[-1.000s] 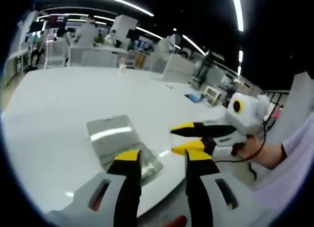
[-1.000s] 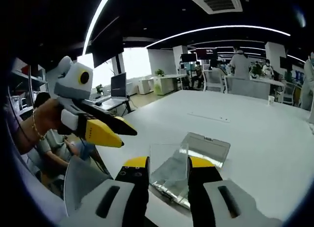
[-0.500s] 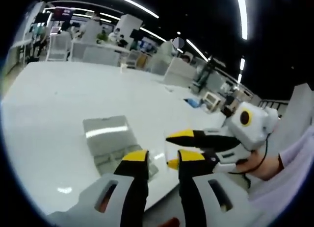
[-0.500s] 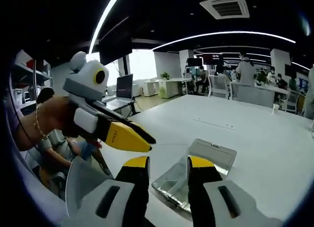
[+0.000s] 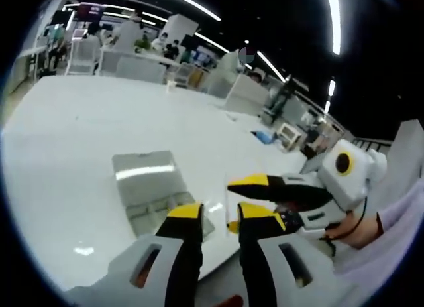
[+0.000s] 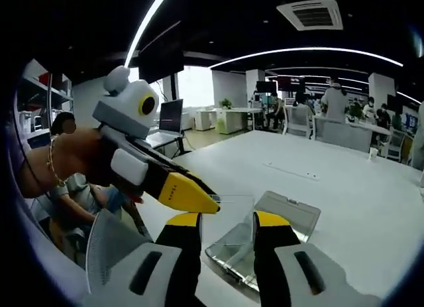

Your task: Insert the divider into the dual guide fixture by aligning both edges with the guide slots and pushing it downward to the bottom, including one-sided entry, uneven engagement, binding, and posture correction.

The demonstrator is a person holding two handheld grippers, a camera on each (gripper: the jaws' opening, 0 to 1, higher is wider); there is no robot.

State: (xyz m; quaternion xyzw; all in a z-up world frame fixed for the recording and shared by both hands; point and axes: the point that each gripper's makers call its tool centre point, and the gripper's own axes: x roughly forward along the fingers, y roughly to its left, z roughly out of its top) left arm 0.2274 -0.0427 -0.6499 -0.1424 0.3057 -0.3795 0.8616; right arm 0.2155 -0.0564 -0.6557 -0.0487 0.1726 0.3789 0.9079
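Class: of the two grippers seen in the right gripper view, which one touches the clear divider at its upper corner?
The left gripper, reaching in from the left, touches that corner of the divider; the right gripper straddles it from below.

Fixture (image 5: 154, 191) near table (image 5: 59, 141) edge, just ahead of left gripper (image 5: 213, 215), divider (image 6: 228, 217) upright between right gripper (image 6: 227, 221) jaws, above fixture (image 6: 265, 237), left gripper (image 6: 189, 194) tips at divider's upper left corner, right gripper (image 5: 255, 187) right of fixture, chairs (image 5: 79, 55) beyond table's far side
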